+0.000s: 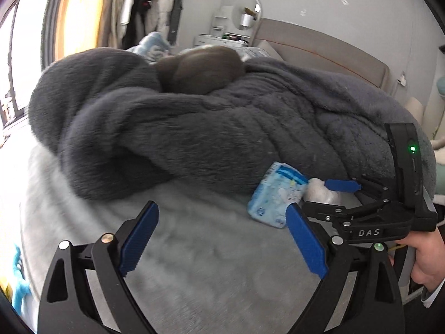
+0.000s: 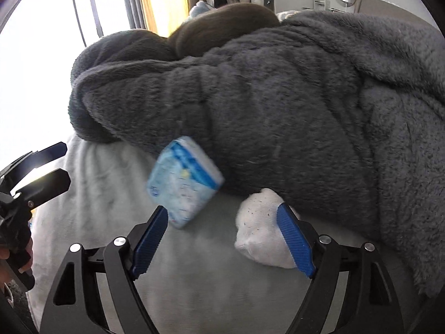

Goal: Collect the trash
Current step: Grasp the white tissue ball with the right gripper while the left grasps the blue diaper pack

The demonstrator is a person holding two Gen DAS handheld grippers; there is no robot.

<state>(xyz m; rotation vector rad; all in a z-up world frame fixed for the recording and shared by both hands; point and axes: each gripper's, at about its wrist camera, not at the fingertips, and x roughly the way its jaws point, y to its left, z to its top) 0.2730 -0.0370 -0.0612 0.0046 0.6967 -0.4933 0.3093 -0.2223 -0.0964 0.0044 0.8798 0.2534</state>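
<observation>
Two pieces of trash lie on the pale bed sheet (image 2: 97,183), both against the near edge of a heaped dark grey blanket (image 2: 264,105). Left item: a blue and white tissue pack (image 2: 185,182), tilted, its far end touching the blanket fold. Right item: a crumpled white wad (image 2: 260,235) with small dark specks, just beside the pack but apart from it, its far side tucked under the blanket edge.

Left tongs (image 1: 222,240): spread wide, holding nothing, hovering over bare sheet to the left of the pack (image 1: 274,194). In the left wrist view the pack sits just beyond the right blue finger (image 1: 306,246).

Right tongs (image 2: 224,240): spread wide, nothing pinched. In the right wrist view the left finger (image 2: 150,239) ends just near the pack's near corner; the right finger (image 2: 296,243) overlaps the wad's right side, contact cannot be confirmed. The left wrist view shows these tongs (image 1: 324,197) reaching in from the right, with the wad (image 1: 322,192) between the fingers.

A brown cushion (image 2: 225,25) rests on top of the blanket at the far side.
</observation>
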